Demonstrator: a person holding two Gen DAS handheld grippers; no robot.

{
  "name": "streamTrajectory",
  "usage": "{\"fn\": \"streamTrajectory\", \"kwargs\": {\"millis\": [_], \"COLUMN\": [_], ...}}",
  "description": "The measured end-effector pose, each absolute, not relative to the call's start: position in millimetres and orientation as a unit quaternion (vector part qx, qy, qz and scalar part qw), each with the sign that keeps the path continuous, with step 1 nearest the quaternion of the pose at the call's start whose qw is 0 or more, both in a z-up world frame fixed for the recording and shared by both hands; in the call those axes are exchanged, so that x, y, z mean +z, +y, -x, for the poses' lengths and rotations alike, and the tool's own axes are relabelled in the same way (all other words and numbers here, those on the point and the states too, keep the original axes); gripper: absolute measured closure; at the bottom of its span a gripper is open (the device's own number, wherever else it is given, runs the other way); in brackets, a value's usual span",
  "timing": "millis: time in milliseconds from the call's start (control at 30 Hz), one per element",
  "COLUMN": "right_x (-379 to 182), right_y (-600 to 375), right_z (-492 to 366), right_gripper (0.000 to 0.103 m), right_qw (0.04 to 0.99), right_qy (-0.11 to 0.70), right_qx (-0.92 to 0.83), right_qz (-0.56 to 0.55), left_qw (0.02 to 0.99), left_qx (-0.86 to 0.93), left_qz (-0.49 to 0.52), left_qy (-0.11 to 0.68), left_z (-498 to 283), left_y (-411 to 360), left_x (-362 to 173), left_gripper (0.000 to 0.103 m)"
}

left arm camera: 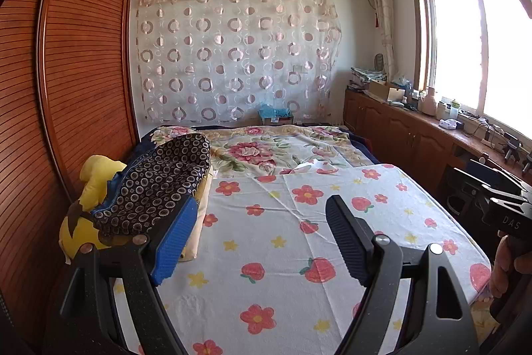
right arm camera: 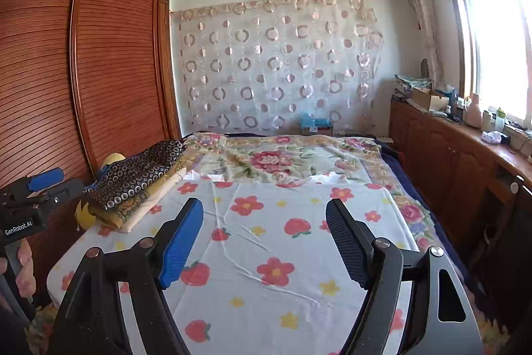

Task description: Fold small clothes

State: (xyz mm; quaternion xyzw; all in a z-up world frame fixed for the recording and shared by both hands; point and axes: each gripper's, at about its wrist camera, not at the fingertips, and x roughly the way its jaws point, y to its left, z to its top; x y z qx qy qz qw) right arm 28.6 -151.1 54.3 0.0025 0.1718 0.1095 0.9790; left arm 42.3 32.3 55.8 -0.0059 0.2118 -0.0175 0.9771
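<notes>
Left wrist view: left gripper (left arm camera: 259, 242) and right gripper (right arm camera: 264, 242) jaws wide, empty, over the sheet (left arm camera: 299, 222); dark patterned garment (left arm camera: 156, 185) piled left, apparently folded; stage unclear

Your left gripper (left arm camera: 262, 238) and right gripper (right arm camera: 264, 242), black frames, silver screws, one blue ribbed pad, one black ribbed pad, white lettering on bodies

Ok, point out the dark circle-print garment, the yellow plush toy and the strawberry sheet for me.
dark circle-print garment (left arm camera: 159, 185): left wrist view, middle of its top surface.
yellow plush toy (left arm camera: 98, 178): left wrist view, upper yellow part.
strawberry sheet (right arm camera: 266, 235): right wrist view, bare middle between the fingers.
</notes>
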Motion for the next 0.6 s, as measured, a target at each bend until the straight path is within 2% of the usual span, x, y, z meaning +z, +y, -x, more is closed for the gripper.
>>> {"fn": "streamTrajectory", "kwargs": {"millis": [600], "right_x": [55.5], "right_y": [-153.6], "right_z": [-27.0], "right_gripper": [0.025], "right_qw": [0.979], "right_qy": [0.171], "right_qx": [0.111], "right_qz": [-0.002], "left_qw": [0.977], "left_qx": [-0.018], "left_qz": [0.006], "left_qy": [0.211], "left_z": [-42.2], "left_y": [33.6], "left_x": [53.6], "left_gripper": [0.023]}}
